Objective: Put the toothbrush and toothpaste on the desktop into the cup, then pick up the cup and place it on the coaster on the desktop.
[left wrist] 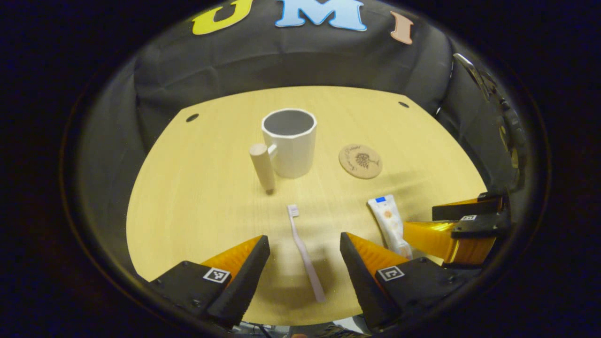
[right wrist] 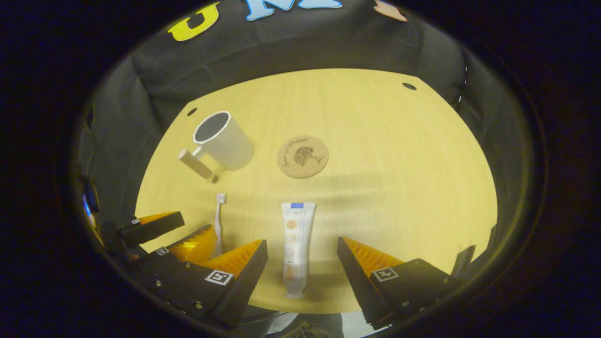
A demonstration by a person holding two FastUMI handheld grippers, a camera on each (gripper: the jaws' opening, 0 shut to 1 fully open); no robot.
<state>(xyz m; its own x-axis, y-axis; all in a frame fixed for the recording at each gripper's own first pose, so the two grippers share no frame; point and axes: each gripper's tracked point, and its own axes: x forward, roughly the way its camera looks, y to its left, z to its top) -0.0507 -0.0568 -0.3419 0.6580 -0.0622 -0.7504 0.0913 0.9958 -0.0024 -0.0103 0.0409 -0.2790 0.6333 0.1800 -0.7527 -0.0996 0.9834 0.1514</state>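
**Both grippers staged, nothing grasped**

Left gripper (left wrist: 305, 263) straddles the toothbrush (left wrist: 305, 253), jaws wide; right gripper (right wrist: 300, 263) straddles the toothpaste (right wrist: 296, 246), jaws wide. Both lie flat near the table's (right wrist: 399, 188) front edge, probably for simultaneous pickup. Cup (left wrist: 288, 143) stands upright mid-table, coaster (left wrist: 360, 161) beside it, apart. Black cloth backs the booth.

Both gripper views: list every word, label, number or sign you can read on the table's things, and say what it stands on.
Coaster: curved script above a tree drawing, too blurred to read.
Toothpaste tube: a blue patch and round printed marks, no legible words.
Left gripper and right gripper: square black-and-white marker tags, patterns rather than text.
Cup and toothbrush: no writing visible.
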